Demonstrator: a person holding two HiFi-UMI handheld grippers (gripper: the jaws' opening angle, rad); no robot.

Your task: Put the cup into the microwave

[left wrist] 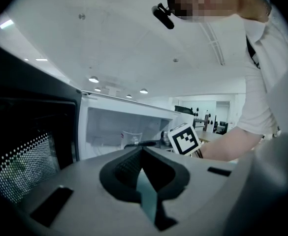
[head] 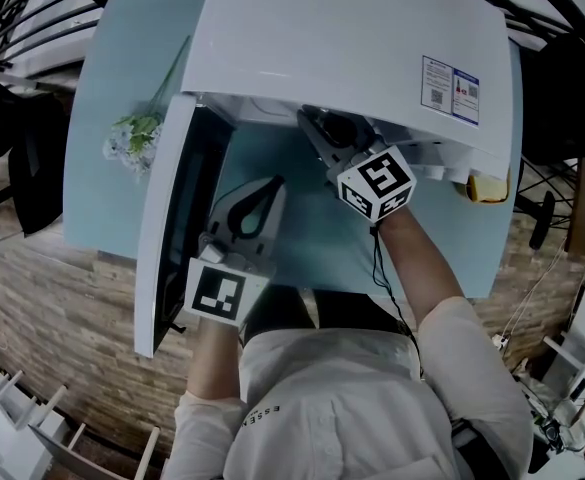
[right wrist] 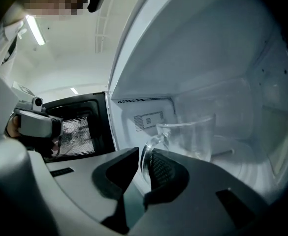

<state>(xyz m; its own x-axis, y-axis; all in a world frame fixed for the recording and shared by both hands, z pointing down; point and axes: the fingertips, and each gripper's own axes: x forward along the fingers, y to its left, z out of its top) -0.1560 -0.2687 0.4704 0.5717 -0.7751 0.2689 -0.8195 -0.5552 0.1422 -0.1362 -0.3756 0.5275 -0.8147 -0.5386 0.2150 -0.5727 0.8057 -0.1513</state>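
A clear glass cup (right wrist: 193,136) stands upright inside the white microwave (head: 352,38), on its floor. My right gripper (right wrist: 144,154) reaches into the cavity, and the cup's handle (right wrist: 146,157) sits between its jaws. A thin slit shows beside the handle, so the jaws are open. In the head view the right gripper (head: 337,138) has its tips hidden under the microwave's top. My left gripper (head: 269,186) rests low in front of the open door (head: 167,218), shut and empty. The left gripper view shows the cup (left wrist: 130,137) beyond the left gripper (left wrist: 140,151).
The microwave stands on a pale blue table (head: 112,88), with its door swung out to the left. A sprig of artificial flowers (head: 137,133) lies left of the door. A yellow object (head: 487,188) sits by the microwave's right side. The table's front edge is close to the person.
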